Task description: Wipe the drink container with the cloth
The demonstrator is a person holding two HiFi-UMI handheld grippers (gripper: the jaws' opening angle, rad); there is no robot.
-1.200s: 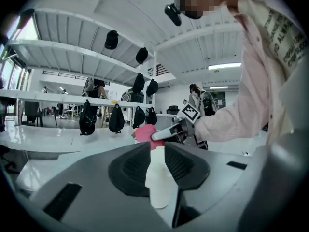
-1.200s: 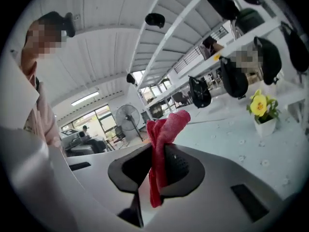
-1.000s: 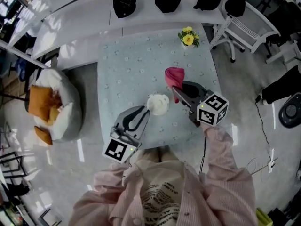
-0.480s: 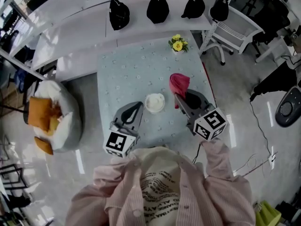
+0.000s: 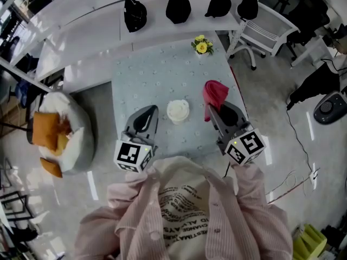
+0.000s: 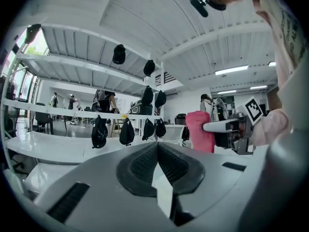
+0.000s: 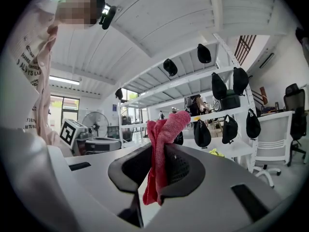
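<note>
Your left gripper (image 5: pixel 150 109) hangs over the near part of the surface (image 5: pixel 157 64), its fingers (image 6: pixel 140 166) pressed together with nothing between them and its tips near the container's left side. The container (image 5: pixel 178 111), white and round from above, stands on the surface between the two grippers, and neither touches it. Your right gripper (image 5: pixel 209 109) has its fingers (image 7: pixel 186 170) clamped on the pink cloth (image 5: pixel 215 93), which bunches out past the tips, trails a short tail behind the pads, and sits right of the container, apart from it.
</note>
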